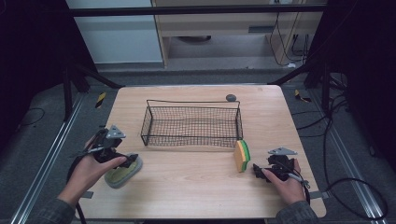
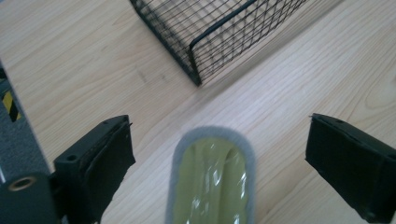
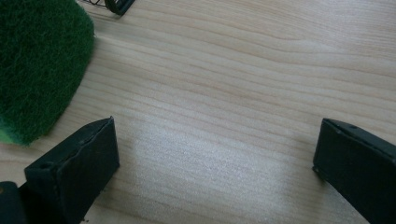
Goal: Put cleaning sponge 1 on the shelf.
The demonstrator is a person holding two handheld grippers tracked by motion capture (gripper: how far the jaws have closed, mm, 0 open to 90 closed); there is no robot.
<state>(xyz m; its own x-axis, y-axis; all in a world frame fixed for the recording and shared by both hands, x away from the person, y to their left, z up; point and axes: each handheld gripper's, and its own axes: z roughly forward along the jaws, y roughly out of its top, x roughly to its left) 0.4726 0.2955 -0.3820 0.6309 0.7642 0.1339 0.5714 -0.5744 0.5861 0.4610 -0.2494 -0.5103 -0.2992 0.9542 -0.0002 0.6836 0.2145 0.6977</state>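
At lower left, the left gripper [image 1: 133,161] hangs wide open over the grey-rimmed olive oval sponge [image 1: 122,173], gripping nothing. The black wire basket [image 1: 191,125] sits at centre. At right, beside the upright yellow-and-green sponge [image 1: 242,155], the right gripper [image 1: 257,169] gapes empty.

A wire basket [image 1: 191,122] is seen at the middle of the counter [image 1: 201,186]. The left gripper [image 1: 132,161] is held just above a grey-rimmed green sponge [image 1: 122,173] at the near left. The right gripper [image 1: 257,170] is rested beside an upright yellow-and-green sponge [image 1: 242,155].
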